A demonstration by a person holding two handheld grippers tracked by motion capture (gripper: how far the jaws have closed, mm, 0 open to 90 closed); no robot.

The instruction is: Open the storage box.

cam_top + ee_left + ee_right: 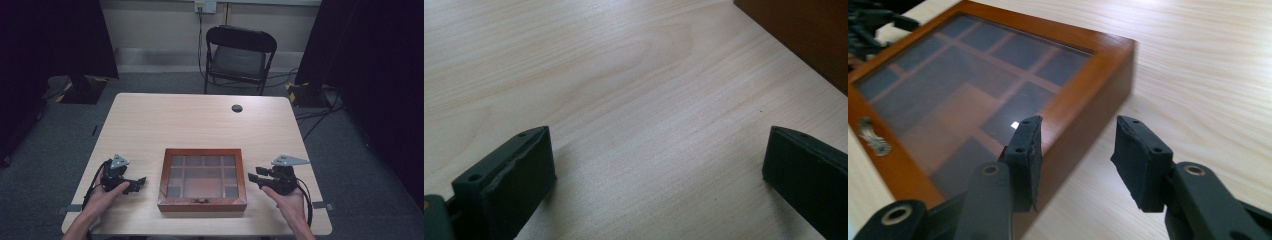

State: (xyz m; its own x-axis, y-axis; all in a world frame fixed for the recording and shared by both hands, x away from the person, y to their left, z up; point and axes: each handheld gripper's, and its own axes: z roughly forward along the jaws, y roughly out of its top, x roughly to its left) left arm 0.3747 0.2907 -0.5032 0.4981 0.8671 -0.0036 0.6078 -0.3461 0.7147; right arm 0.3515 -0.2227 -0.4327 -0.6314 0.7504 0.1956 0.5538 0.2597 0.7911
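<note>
A rectangular table (200,120) of pale wood-grain laminate with rounded corners is seen from above, and a small dark round cap (237,108) is set into its top near the far edge. A shallow wooden box (202,179) is placed near the near edge of the table, about midway between its left and right edges. The box is made of reddish-brown polished wood, and its flat lid is fitted with a dark glass pane through which a grid of compartments is made out. A small ornate metal clasp (873,136) is fixed at the middle of the box's front edge.

The left gripper (140,182) is held low over the table just left of the box, with its black jaws pointed toward the box. In the left gripper view the jaws are spread wide, nothing is held between them, and bare table is seen in the gap.

The right gripper (253,174) is held just right of the box, its jaws turned toward the box's right side. In the right gripper view the blocky, matte black jaws are parted moderately and nothing is gripped; whether the box is touched cannot be told.

A black folding chair (239,56) is set on the grey carpet beyond the far edge of the table.
</note>
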